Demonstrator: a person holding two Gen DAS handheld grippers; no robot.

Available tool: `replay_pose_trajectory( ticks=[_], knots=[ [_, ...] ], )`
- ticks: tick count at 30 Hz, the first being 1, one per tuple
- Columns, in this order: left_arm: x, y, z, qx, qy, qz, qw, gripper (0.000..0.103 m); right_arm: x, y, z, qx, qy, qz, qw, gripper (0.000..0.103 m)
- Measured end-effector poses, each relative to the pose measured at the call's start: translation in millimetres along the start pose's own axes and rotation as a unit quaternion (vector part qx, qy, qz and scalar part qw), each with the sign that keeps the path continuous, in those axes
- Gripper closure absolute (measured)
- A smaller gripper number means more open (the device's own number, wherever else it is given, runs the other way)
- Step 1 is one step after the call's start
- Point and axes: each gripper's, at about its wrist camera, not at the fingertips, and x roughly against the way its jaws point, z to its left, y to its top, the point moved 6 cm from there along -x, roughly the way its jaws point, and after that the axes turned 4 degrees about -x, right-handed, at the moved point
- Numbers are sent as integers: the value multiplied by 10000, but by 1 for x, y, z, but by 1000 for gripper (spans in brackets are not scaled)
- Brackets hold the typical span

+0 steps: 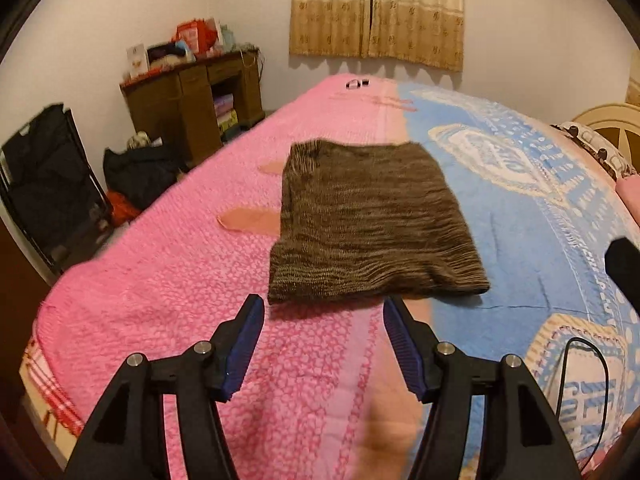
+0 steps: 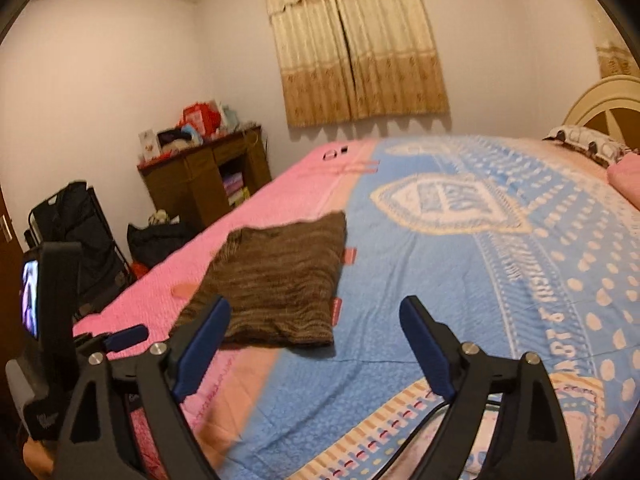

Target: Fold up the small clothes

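A brown knitted garment (image 1: 372, 222) lies folded into a flat rectangle on the bed, across the seam between pink and blue cloth. My left gripper (image 1: 324, 308) hovers just short of its near edge, open, with nothing between its blue pads. In the right wrist view the same garment (image 2: 276, 280) lies ahead and to the left. My right gripper (image 2: 316, 312) stands wide open above the bedspread, empty, its left fingertip in front of the garment's near corner. The left gripper's body (image 2: 44, 320) shows at the left edge of that view.
The bed (image 1: 168, 280) has a pink and blue patterned spread (image 2: 480, 280). A black cable (image 1: 592, 380) lies at its near right. A wooden desk (image 1: 192, 100) with clutter, a black folding chair (image 1: 44, 184) and dark bags stand left. Curtains (image 2: 360, 48) hang behind; pillows (image 2: 588, 144) lie right.
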Motion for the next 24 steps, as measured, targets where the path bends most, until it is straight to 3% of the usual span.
replay_pose_trajectory(
  ticks=[3, 5, 8, 17, 24],
  knots=[
    [18, 5, -4, -171, 140, -282, 9994, 35, 13, 6, -1, -61, -52, -227, 9997, 13],
    [31, 8, -6, -192, 123, -503, 9985, 25, 24, 11, -1, -61, -84, -437, 9990, 13],
    [47, 12, -8, -144, 50, -746, 9971, 23, 38, 16, 3, 38, -154, -691, 9975, 10],
    [61, 7, -9, -42, 12, -651, 9979, 20, 76, 24, 6, 147, -223, -1270, 9915, 10],
    [74, 4, -9, -90, 450, -807, 9957, 20, 88, 25, 3, 256, -349, -1507, 9876, 7]
  ],
)
